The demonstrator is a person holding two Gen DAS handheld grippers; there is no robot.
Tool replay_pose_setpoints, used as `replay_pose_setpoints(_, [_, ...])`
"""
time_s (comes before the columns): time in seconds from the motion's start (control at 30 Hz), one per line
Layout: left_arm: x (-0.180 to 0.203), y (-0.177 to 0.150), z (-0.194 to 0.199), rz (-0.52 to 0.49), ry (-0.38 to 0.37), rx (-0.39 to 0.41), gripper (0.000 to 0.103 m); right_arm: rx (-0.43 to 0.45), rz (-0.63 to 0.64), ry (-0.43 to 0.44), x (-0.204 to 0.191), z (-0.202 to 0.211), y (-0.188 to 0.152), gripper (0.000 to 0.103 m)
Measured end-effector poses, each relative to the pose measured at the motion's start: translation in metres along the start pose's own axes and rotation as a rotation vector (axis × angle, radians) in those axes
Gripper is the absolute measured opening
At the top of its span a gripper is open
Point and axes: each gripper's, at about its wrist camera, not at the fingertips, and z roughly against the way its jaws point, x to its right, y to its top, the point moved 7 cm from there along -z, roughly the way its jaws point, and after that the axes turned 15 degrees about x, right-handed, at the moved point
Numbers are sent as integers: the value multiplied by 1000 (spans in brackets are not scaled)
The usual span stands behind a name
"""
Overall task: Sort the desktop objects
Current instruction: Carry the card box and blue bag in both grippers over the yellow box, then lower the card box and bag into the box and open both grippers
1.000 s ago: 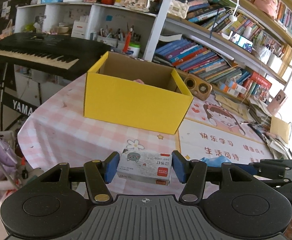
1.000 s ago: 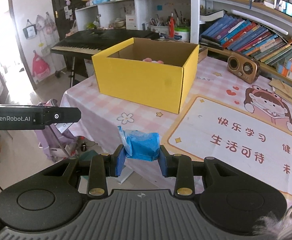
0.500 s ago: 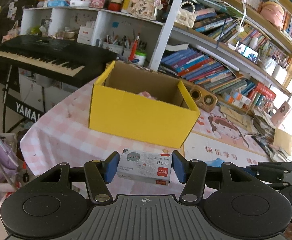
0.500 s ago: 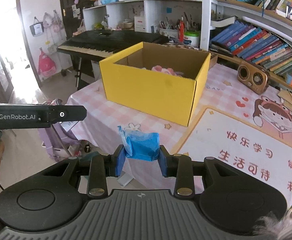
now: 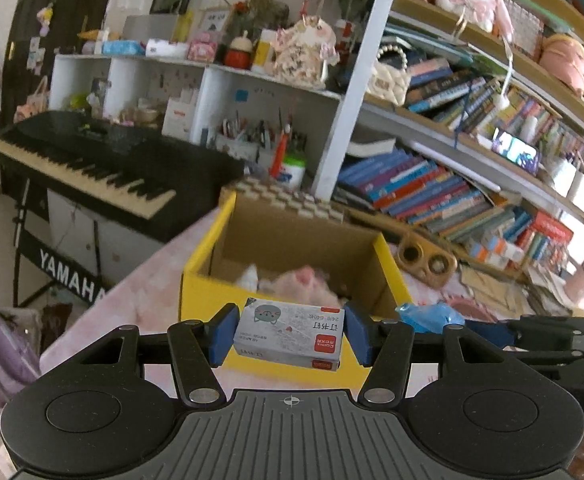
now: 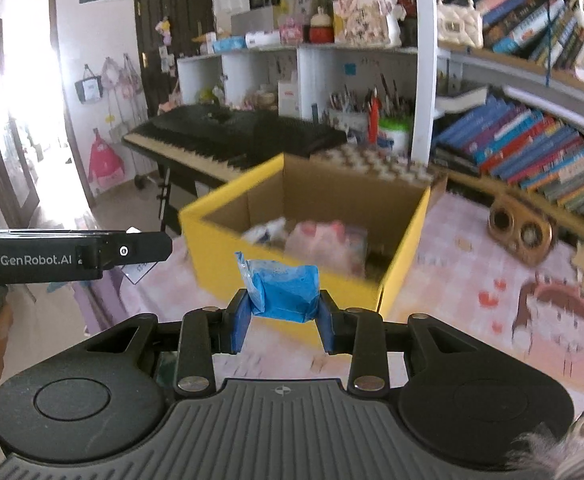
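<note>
My left gripper [image 5: 290, 338] is clamped on a small grey staple box [image 5: 290, 336] with a cat face and a red label, its blue pads [image 5: 222, 334] pressing both short ends. I hold it in the air just before the near wall of the open yellow cardboard box [image 5: 270, 362], which stands on the pink checked tablecloth [image 5: 132, 300] with pink and white things blurred inside. My right gripper [image 6: 282, 322] pinches a crumpled blue packet [image 6: 284, 290], raised in front of the same yellow box, beside its near corner
</note>
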Motion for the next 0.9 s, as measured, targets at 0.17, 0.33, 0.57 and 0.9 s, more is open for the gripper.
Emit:
replay_pose_setpoints(0.17, [4, 15, -33, -5, 18, 36, 56, 45, 28, 9, 20, -23, 26, 32])
replay_pose_setpoints(0.33, [9, 17, -68, -18, 30, 33, 56, 53, 51, 13, 43, -46, 40, 32])
replay_pose_setpoints(0.57, [16, 0, -116, -83, 42, -35, 56, 47, 56, 5, 73, -77, 46, 32])
replay_pose_setpoints(0.9, [26, -41, -157, -165, 35, -185, 56, 7, 46, 26, 90, -119, 39, 32])
